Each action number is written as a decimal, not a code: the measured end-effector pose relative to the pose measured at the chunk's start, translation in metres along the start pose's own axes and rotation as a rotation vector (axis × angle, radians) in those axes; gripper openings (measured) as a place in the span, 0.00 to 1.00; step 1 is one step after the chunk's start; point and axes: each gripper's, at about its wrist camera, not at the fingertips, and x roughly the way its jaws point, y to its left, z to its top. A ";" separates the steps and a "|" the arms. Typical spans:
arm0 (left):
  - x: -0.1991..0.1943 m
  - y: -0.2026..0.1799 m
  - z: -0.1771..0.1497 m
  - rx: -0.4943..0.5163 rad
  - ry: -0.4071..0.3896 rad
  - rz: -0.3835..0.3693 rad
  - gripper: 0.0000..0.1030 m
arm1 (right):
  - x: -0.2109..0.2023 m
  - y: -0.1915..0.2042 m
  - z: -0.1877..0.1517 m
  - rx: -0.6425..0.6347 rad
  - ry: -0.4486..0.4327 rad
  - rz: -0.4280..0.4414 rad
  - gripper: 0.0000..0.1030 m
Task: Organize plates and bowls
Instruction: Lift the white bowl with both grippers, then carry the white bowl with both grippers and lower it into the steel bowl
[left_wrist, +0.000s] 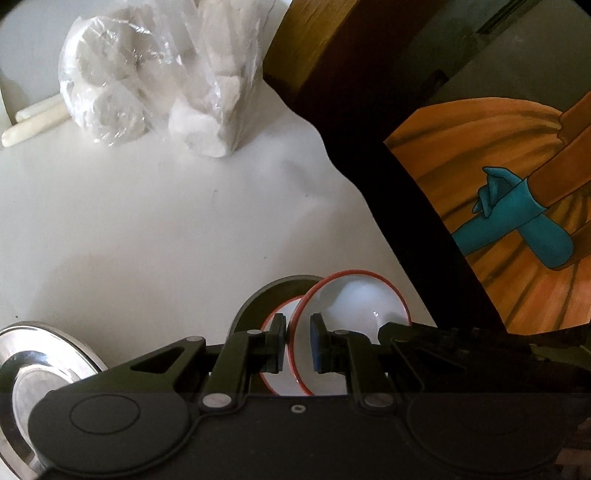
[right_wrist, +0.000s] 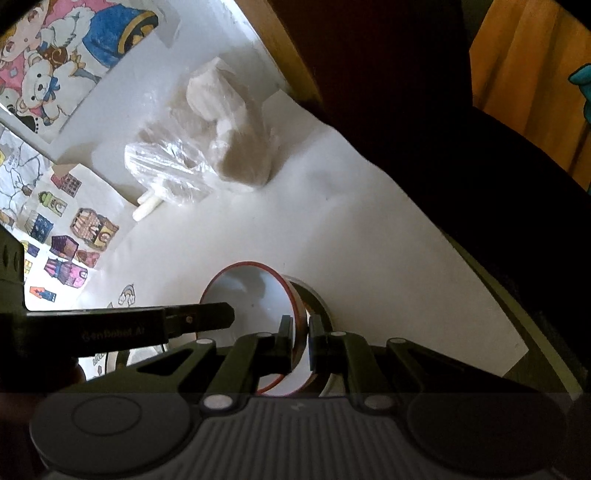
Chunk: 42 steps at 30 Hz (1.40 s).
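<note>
1. While both bowls hang tilted above the white table (left_wrist: 147, 229), the left tongs (left_wrist: 298, 341) pinch the rim of a red-rimmed white bowl (left_wrist: 354, 306).
2. The right tongs (right_wrist: 300, 341) are clamped narrow on the rim of another red-rimmed bowl (right_wrist: 255, 295).
3. A steel plate (left_wrist: 44, 354) lies at the table's near left.
4. A plastic bag (left_wrist: 147, 74) of white lumps sits well apart, at the far side.
</note>
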 end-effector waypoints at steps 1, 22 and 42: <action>0.001 0.001 -0.001 -0.003 0.003 0.002 0.14 | 0.001 0.000 -0.001 -0.003 0.007 0.000 0.09; 0.024 0.007 -0.010 -0.026 0.100 0.029 0.14 | 0.014 0.001 0.002 -0.039 0.088 -0.003 0.09; 0.030 0.008 -0.011 -0.061 0.108 0.037 0.14 | 0.022 -0.004 0.010 -0.061 0.115 0.007 0.10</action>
